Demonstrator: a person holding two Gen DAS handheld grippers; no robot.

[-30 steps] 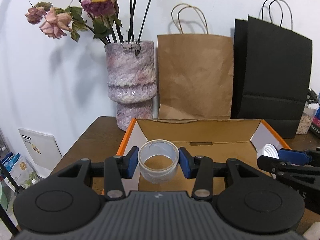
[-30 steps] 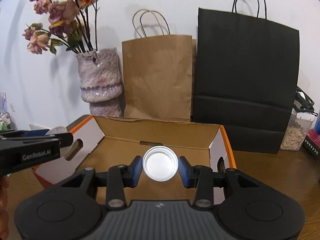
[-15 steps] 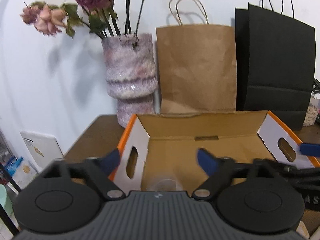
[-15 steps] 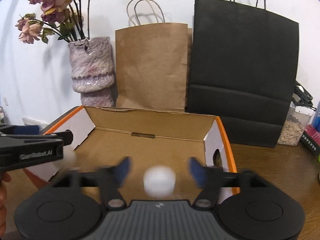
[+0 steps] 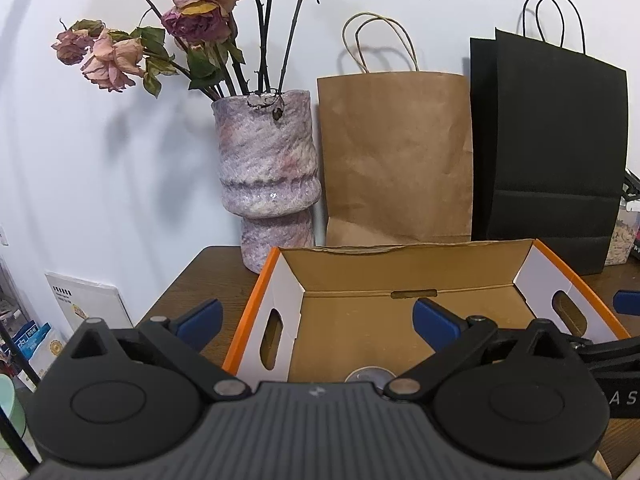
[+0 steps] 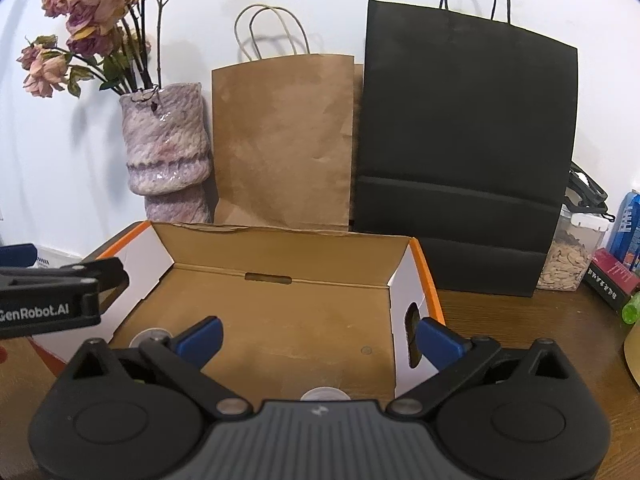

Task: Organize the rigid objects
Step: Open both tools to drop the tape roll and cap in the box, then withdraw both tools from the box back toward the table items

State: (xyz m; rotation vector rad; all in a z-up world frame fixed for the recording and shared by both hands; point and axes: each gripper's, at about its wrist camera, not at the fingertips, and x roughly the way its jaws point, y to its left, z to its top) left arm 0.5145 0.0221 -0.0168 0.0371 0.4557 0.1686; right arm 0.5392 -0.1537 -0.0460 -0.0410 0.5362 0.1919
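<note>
Both grippers' fingers have just been opening and stand wide, nothing between them: left gripper (image 5: 316,316), right gripper (image 6: 318,334). The clear tape roll (image 5: 370,375) and the round white lid (image 6: 324,394) lie at 6 o'clock below them, on the smooth floor of the cardboard box (image 6: 280,256).

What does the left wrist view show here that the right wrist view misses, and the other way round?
Only the left wrist view shows the white booklet leaning low against the wall. Only the right wrist view shows the blue drink can and the dark red book at the table's right end. Both show the orange-edged cardboard box, the mottled purple vase, the brown paper bag and the black paper bag.
</note>
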